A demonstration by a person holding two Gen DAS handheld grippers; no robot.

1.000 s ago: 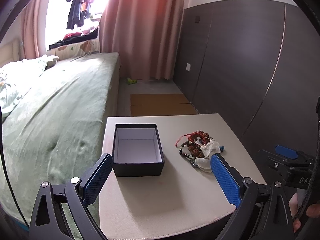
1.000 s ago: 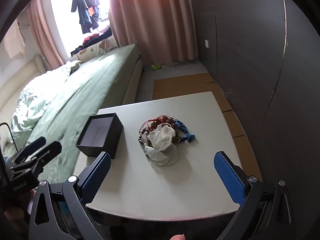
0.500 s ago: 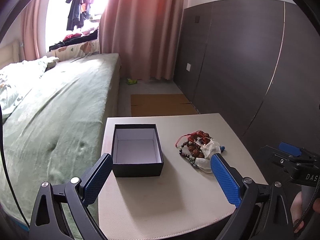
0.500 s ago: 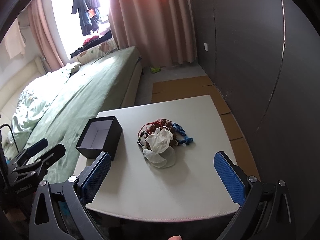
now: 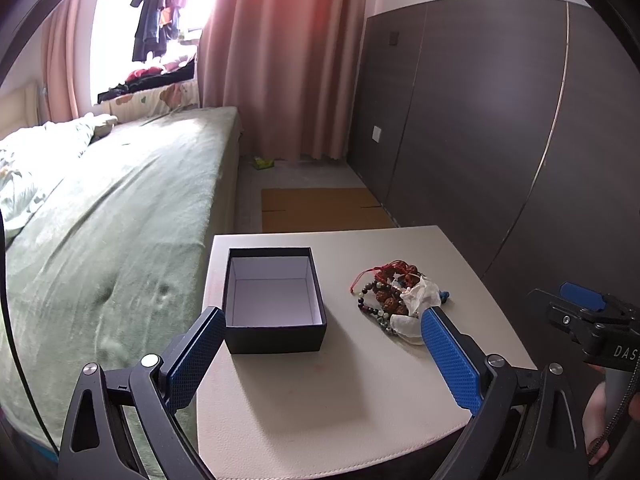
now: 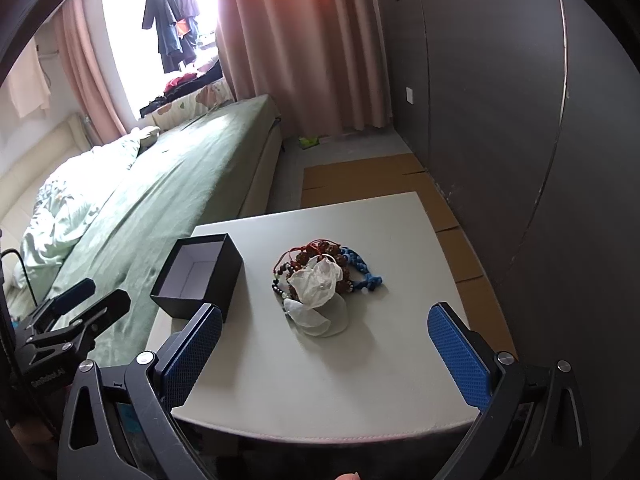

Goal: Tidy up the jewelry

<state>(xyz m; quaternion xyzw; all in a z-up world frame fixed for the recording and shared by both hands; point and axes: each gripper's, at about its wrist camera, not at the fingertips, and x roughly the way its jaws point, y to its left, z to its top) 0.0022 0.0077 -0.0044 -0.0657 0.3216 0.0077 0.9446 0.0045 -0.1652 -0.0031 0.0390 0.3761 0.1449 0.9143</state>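
An open black box point(image 5: 274, 300) with a white inside stands empty on the left part of a small white table point(image 5: 340, 400). It also shows in the right wrist view point(image 6: 200, 276). A heap of jewelry point(image 6: 320, 280) lies to its right: beaded bracelets, a red cord, a blue braided cord and white pouches; it also shows in the left wrist view point(image 5: 396, 300). My left gripper point(image 5: 320, 356) is open and empty above the table's near edge, in front of the box. My right gripper point(image 6: 324, 356) is open and empty, in front of the heap.
A bed with a green cover point(image 5: 100, 220) runs along the table's left side. A dark wardrobe wall point(image 5: 500, 120) stands to the right. Flat cardboard point(image 5: 320, 208) lies on the floor beyond the table, and pink curtains point(image 5: 280, 60) hang at the back.
Both grippers have drifted slightly; the right one has moved a little closer to the jewelry heap. Nothing on the table has moved.
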